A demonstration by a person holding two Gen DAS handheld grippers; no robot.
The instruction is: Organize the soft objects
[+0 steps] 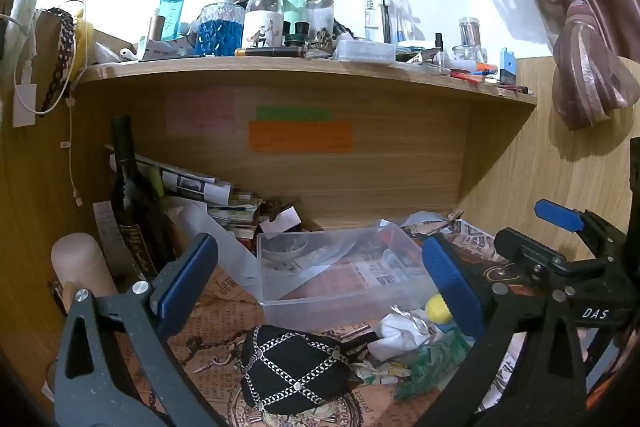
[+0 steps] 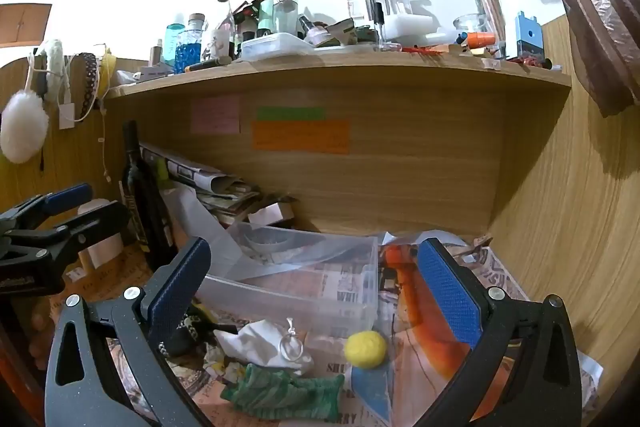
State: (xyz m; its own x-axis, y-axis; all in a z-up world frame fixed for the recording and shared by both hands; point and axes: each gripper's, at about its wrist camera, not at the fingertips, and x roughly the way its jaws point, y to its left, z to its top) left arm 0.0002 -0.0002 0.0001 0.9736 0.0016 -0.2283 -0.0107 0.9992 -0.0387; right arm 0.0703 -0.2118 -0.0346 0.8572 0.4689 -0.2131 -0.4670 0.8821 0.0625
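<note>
A clear plastic box (image 1: 340, 283) (image 2: 296, 291) stands on the desk under the shelf. In front of it lie soft things: a black pouch with a silver chain grid (image 1: 294, 367), a white cloth with a ring (image 1: 400, 337) (image 2: 264, 345), a yellow ball (image 1: 438, 309) (image 2: 366, 349) and a green knitted piece (image 1: 432, 361) (image 2: 284, 393). My left gripper (image 1: 320, 291) is open and empty above the pouch. My right gripper (image 2: 316, 295) is open and empty above the white cloth and ball. It also shows in the left wrist view (image 1: 560, 251).
A dark wine bottle (image 1: 132, 203) (image 2: 142, 195) and stacked newspapers (image 1: 200, 187) stand at the back left. A cream cylinder (image 1: 80, 267) is at the left. The shelf (image 1: 304, 75) overhead holds several bottles. Printed paper (image 2: 440, 327) covers the desk.
</note>
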